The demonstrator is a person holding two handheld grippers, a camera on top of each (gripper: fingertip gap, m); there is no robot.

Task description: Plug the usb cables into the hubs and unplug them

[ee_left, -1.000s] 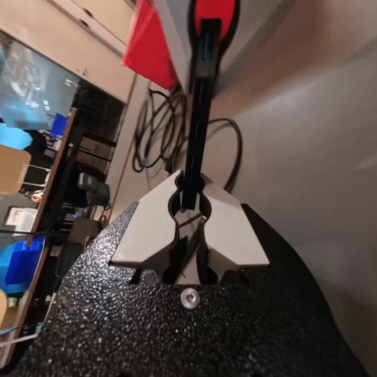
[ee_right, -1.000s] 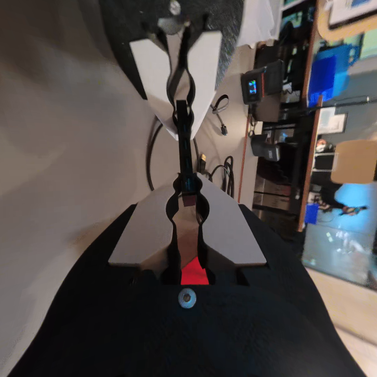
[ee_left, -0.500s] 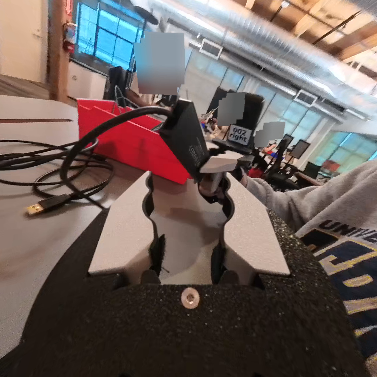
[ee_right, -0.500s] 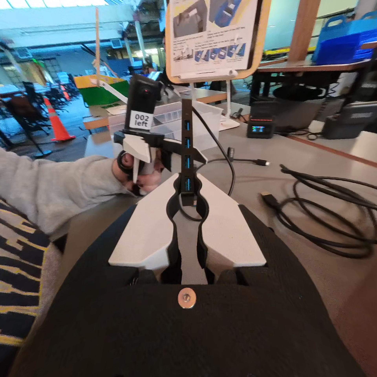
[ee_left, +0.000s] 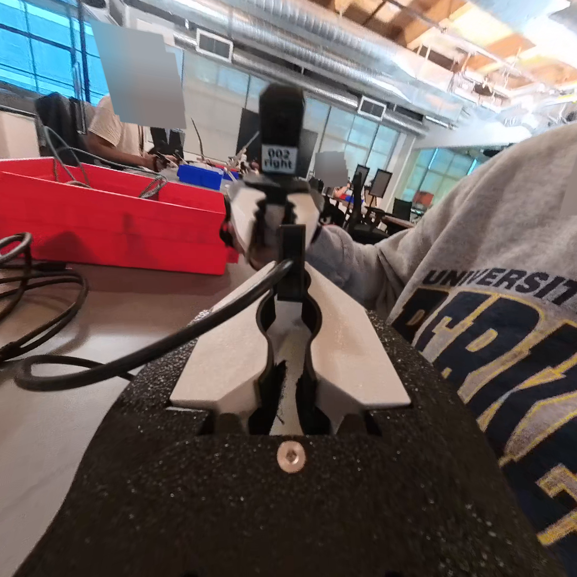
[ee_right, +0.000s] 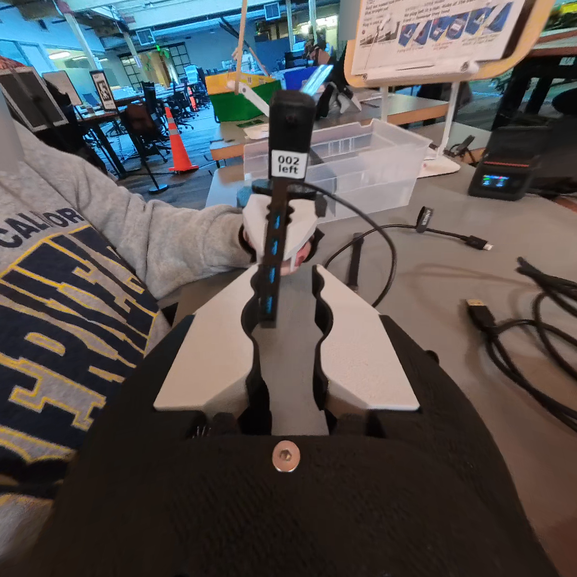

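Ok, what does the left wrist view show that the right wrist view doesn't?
Left only: a red plastic bin. Right only: a clear plastic bin, an orange traffic cone, a gold-tipped USB plug on the table. Both: the slim black USB hub, clamped by the left gripper, with the right gripper open.

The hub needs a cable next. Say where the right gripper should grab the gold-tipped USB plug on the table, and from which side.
Grip the USB plug by its black housing, behind the gold tip. It lies flat on the table, cable trailing behind, so probably bring the right gripper down from above, closing across its long sides; the tip stays free.
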